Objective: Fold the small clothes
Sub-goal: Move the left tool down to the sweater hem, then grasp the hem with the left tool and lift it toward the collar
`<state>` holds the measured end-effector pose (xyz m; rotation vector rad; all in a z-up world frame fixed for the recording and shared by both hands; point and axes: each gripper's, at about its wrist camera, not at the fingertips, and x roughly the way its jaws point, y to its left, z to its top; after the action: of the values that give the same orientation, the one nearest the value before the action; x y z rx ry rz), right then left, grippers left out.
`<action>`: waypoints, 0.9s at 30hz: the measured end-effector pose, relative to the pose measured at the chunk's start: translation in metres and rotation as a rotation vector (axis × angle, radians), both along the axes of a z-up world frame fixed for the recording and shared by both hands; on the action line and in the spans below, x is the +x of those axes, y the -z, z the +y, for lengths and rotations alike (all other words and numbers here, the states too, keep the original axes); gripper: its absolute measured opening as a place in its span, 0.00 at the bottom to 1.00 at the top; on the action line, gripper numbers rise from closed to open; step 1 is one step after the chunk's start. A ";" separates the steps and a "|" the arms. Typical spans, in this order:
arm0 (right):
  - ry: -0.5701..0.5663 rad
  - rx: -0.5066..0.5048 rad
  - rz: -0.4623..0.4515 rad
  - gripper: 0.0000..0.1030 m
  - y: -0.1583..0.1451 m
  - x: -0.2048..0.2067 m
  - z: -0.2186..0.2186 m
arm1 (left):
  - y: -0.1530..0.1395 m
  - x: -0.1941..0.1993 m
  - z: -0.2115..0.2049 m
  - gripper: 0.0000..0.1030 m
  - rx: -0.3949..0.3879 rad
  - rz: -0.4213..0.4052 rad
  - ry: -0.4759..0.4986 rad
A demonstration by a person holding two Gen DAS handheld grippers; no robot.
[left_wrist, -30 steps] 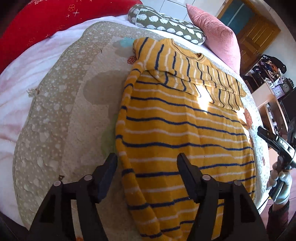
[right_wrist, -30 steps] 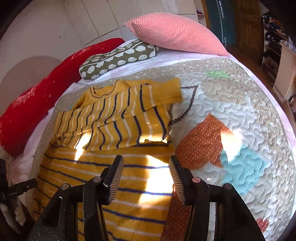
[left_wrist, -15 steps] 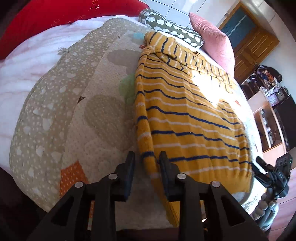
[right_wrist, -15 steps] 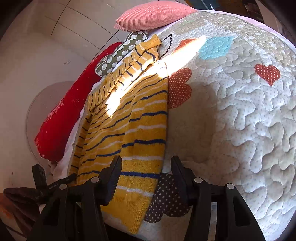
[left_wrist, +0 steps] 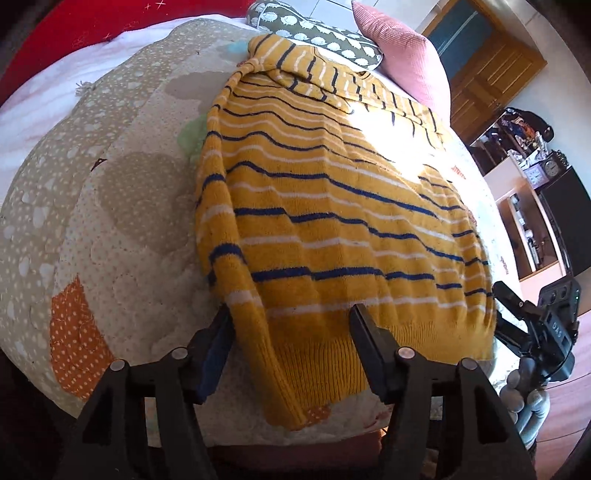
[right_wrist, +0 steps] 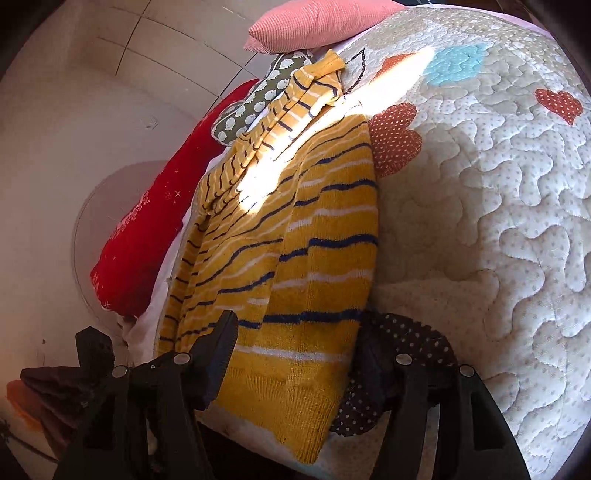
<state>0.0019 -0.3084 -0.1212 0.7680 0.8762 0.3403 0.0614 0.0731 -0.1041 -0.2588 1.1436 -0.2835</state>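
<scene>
- The yellow striped sweater [left_wrist: 332, 229] lies flat on the quilted bedspread [left_wrist: 122, 221], sleeves folded in across the chest, its ribbed hem hanging a little over the near edge of the bed.
- Both grippers sit down at that hem, one at each bottom corner. The left gripper [left_wrist: 291, 347] straddles the left corner, the right gripper [right_wrist: 291, 354] the right one — jaws fairly wide on both, having just been opening, cloth between them but no pad pressing on it.
- To my eye the step is to pinch both corners and carry the hem up toward the collar. It would go best if each jaw took the full thickness of the knit, folded-in side panel included, and if the two hands rose together so the fold stays square.
- One risk — the dark polka-dot cloth [right_wrist: 402, 354] beside the right corner could get caught in the right jaws.
- At the head of the bed are a red blanket [right_wrist: 147, 236], a pink pillow [left_wrist: 406, 62] and a grey patterned cushion [left_wrist: 317, 33].
- Beyond stand a wooden door [left_wrist: 491, 77] and cluttered shelves [left_wrist: 532, 192].
</scene>
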 end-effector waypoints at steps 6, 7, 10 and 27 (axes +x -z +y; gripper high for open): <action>0.002 -0.088 -0.055 0.64 -0.002 0.002 0.021 | -0.006 -0.004 -0.006 0.10 0.070 -0.026 -0.018; -0.002 -0.113 -0.057 0.55 -0.003 0.001 0.024 | -0.008 -0.004 -0.005 0.10 0.063 -0.029 -0.025; -0.025 -0.088 -0.022 0.15 0.002 0.007 0.022 | -0.016 -0.006 -0.004 0.09 0.052 -0.034 -0.036; -0.060 0.162 -0.036 0.09 -0.009 -0.059 -0.004 | -0.051 -0.082 0.019 0.09 -0.109 -0.023 -0.035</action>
<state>-0.0576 -0.3120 -0.1124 0.8835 0.8456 0.4810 -0.0204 0.0922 -0.0531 -0.3709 1.1017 -0.3177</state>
